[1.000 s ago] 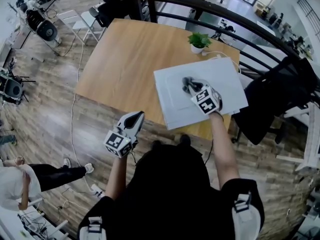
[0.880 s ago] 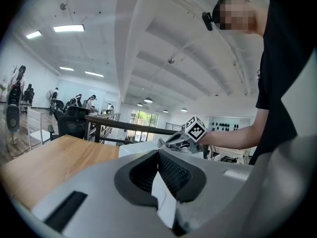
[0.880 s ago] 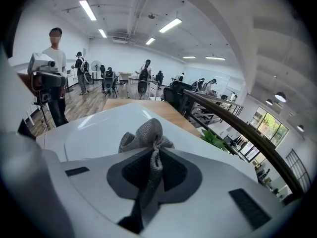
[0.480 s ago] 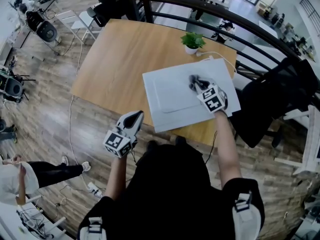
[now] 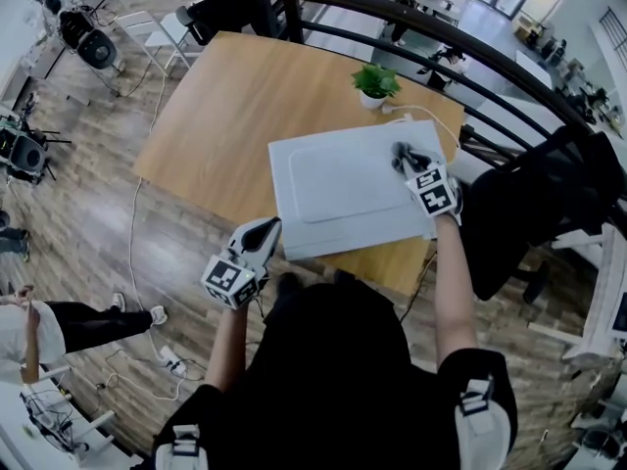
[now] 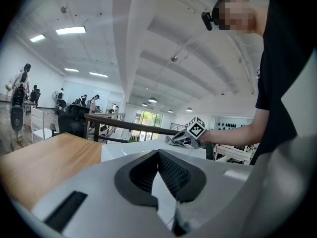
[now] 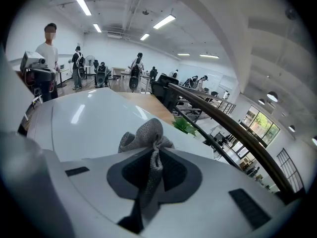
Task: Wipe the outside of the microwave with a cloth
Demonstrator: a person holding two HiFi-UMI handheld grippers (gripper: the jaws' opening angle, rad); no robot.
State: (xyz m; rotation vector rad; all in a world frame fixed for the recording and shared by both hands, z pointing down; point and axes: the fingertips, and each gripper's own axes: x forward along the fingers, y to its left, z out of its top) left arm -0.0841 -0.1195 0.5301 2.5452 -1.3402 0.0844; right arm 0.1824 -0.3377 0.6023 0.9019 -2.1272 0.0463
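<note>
Over on the left, the left claw (image 5: pixel 261 233) hangs off the near edge of the table (image 5: pixel 220 106), clear of the action. Its own view shows the jaws pressed together at the tips with nothing between them, and it has not budged in the last second.

Moving across: the microwave (image 5: pixel 333 189) sits on the right part of the table, its broad white top facing up, with a small potted plant (image 5: pixel 373 82) just behind its far edge.

Now the right side, and here is the change. A second ago the right claw (image 5: pixel 411 163) was working the middle of that top panel; now it has swept across to the far right corner. The right gripper view shows its jaws clamped on a bunched grey cloth (image 7: pixel 143 133), the wad poking out past the tips and resting on the white surface.

So that looks like one full stroke across the top reaching its end. The cloth is nearly out of panel on this side, so the next move likely has to be a pass back or a drop down onto a side wall. The sides and front appear untouched from here, so the job seems well short of done.
</note>
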